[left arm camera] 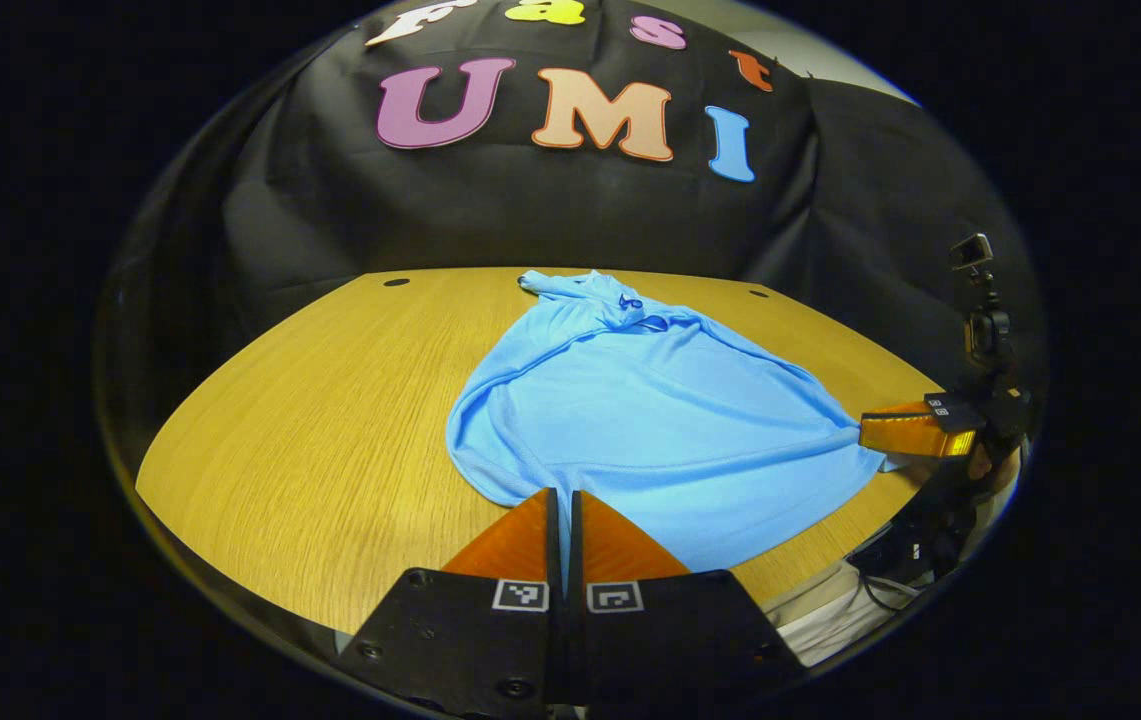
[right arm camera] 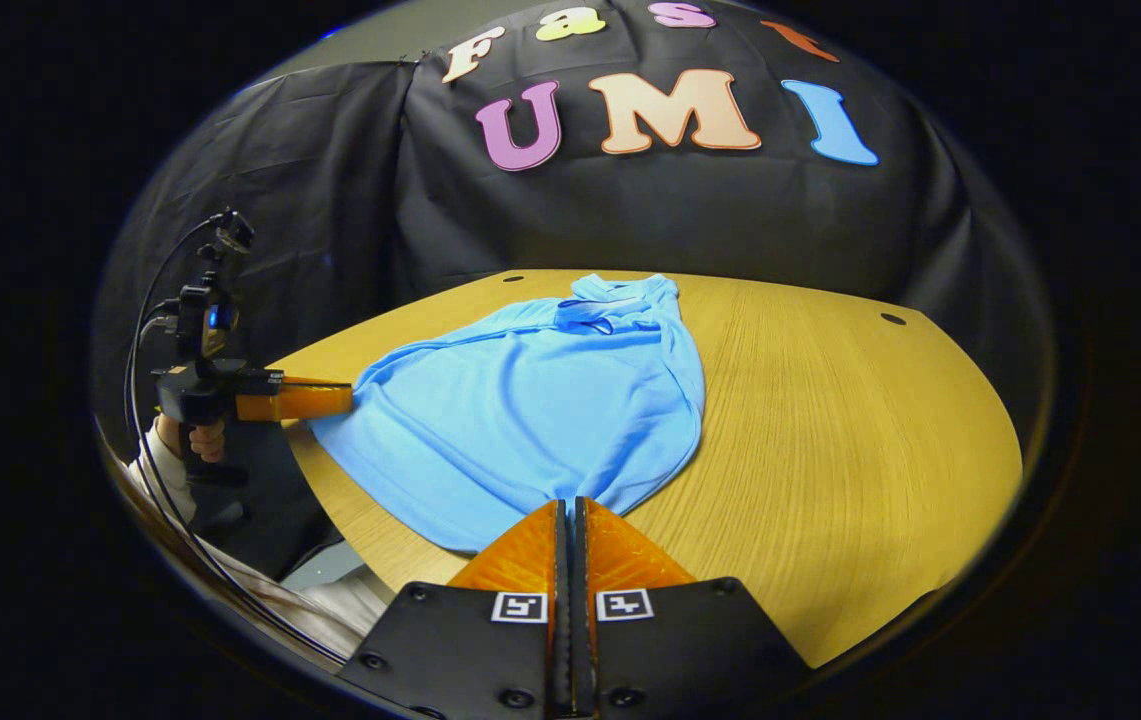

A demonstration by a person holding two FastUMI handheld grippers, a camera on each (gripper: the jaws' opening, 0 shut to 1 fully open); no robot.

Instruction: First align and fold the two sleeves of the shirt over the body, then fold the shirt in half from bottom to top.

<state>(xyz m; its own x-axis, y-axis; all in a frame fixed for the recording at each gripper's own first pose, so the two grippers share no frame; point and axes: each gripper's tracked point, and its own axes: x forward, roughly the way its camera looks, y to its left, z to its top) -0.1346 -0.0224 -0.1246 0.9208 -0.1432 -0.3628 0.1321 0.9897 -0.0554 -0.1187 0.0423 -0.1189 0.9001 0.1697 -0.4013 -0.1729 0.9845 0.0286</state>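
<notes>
A light blue shirt lies on the wooden table, collar at the far end, both sleeves folded in over the body. In the left gripper view my left gripper is shut on the near hem at one bottom corner, a sliver of fabric between its fingers. The right gripper pinches the other bottom corner at the right. In the right gripper view my right gripper is shut on the shirt hem, and the left gripper grips the far-left corner. The hem is stretched between them.
The table has bare wood on both sides of the shirt and small dark holes near its back edge. A hand holds the left gripper's handle off the table's near edge, with cables hanging below it.
</notes>
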